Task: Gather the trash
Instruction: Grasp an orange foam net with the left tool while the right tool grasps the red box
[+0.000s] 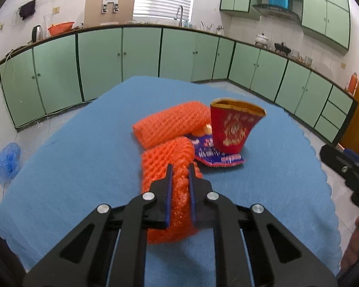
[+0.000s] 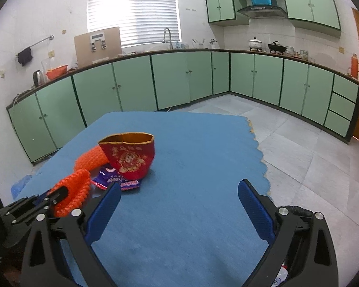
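- Where the blue cloth (image 1: 71, 167) covers the table, all task items lie in one cluster near its middle.
- Left gripper (image 1: 180, 167): its jaws are pressed onto the nearer orange foam net sleeve (image 1: 165, 160), which is squeezed between the blue pads (image 1: 169, 191).
- The same nearer sleeve also appears at the left of the right wrist view (image 2: 71, 191), with the left gripper clamped on its near end.
- Farther orange foam net sleeve (image 1: 172, 122): it lies on the cloth behind the nearer one, just beside it.
- Blue and red snack wrapper (image 1: 213, 155): it lies flat on the cloth, right of the nearer sleeve, partly under the red paper bag.
- Red paper bag (image 1: 234, 126): it stands upright with its gold-edged mouth open, resting on the wrapper and touching the farther sleeve.
- Right gripper (image 2: 179, 197): its jaws are spread wide above bare cloth, right of the cluster, with nothing between the fingers (image 2: 253, 205).
- Green cabinets (image 2: 256, 76) line the walls behind the table.
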### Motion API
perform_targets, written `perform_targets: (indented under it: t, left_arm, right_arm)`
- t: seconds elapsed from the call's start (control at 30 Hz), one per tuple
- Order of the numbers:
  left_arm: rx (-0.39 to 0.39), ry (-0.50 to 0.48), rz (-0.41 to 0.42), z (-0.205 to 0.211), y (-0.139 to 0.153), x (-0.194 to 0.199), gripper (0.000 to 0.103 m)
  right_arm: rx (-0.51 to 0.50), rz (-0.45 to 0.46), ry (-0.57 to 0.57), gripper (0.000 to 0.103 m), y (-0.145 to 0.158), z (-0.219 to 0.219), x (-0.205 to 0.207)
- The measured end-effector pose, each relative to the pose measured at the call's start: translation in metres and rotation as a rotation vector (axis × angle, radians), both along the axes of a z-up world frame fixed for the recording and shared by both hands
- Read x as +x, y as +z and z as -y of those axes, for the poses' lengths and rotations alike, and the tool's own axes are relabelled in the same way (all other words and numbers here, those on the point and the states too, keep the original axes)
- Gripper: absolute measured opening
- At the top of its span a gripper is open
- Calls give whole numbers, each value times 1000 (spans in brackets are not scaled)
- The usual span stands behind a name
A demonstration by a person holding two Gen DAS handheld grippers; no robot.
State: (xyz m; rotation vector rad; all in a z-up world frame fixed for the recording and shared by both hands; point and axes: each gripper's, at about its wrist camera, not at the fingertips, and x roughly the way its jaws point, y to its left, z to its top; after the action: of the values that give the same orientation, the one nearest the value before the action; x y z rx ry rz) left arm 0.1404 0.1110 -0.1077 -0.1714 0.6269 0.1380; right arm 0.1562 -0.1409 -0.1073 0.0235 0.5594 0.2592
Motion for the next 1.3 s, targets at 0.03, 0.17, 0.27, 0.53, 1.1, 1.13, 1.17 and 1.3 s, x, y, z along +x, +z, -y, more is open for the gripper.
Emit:
perform_targets:
  t: [0.03,0.17,0.27,0.53,1.1,1.13,1.17,1.3]
  left_arm:
    - [-2,3,10,-1,3,0,10]
    - [-10,11,56,-7,19,-3,10]
    - [-9,13,99,-8,33,-6,10]
    - [12,36,176,-15,55,11,10]
    - [31,58,175,-31,42,64,10]
    - [31,57,176,-30,41,65,10]
    - [31,56,174,-28,41,65,10]
    - [31,47,167,-21,40,66,10]
  right_arm:
    - [5,1,3,95,1,-2,2]
    - [17,8,16,95,5,-12,13]
    - [20,14,27,95,8,-19,21]
    - [28,23,72,93,12,-38,44]
    - [38,-51,125,90,-4,-55,101]
    - [36,-57,124,88,-4,-56,103]
    - [33,-65,122,86,-5,-56,105]
    - [29,-108,113,76,-8,-55,112]
